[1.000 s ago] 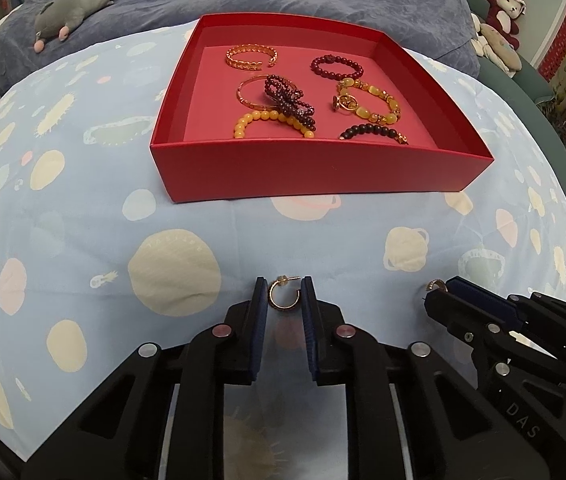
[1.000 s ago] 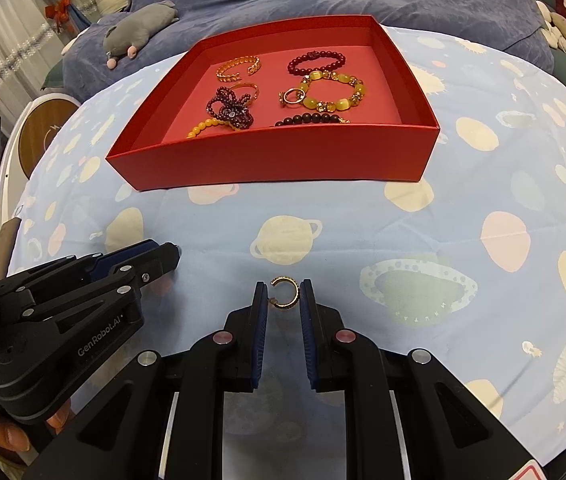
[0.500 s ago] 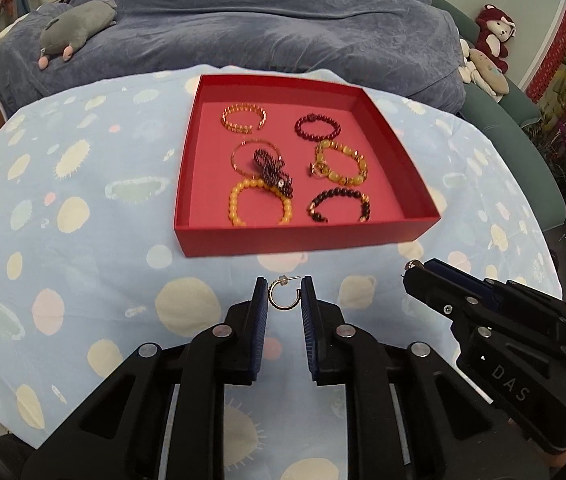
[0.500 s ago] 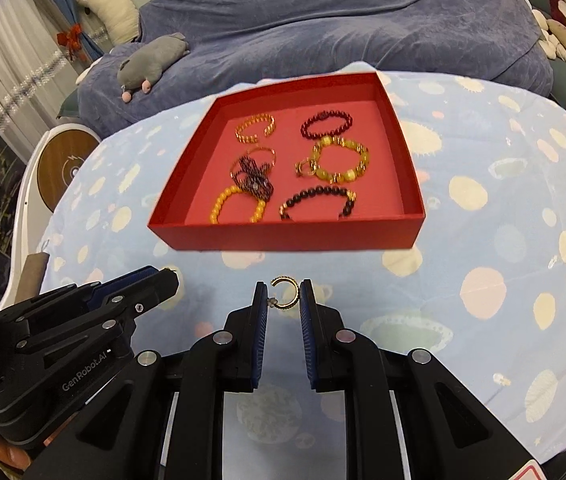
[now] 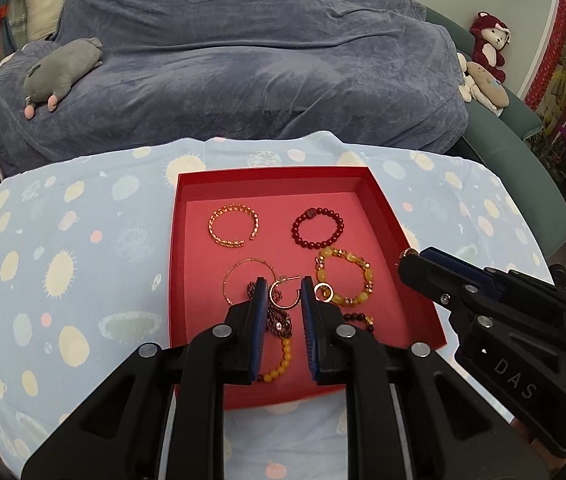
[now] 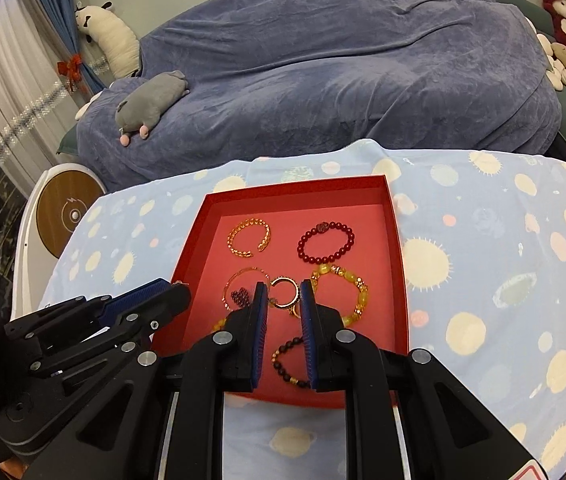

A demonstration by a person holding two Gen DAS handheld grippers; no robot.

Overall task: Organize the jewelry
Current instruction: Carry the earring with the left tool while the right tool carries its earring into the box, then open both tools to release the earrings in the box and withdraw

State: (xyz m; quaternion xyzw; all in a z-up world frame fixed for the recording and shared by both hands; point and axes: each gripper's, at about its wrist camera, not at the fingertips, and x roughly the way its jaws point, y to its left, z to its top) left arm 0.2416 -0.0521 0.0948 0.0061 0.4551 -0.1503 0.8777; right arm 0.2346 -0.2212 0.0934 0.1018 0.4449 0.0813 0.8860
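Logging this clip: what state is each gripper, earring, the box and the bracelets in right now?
Left gripper: shut on a gold hoop earring, above the box.
Right gripper: shut on a second gold hoop, also above the box.
Red box: open, no lid in view, flat on the cloth.
Bracelets: lying loose on the box floor; two on the left overlap.

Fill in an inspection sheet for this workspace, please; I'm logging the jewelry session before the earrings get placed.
Surface: table under pale blue spotted cloth.
Job's things: red tray holding bracelets; one gold hoop earring in each gripper, second.
Clutter: nothing seen.
Grippers: left gripper and right gripper each pinch an earring above the tray.
Cables: nothing seen.
Surroundings: sofa under blue cover, grey plush, other plush toys.
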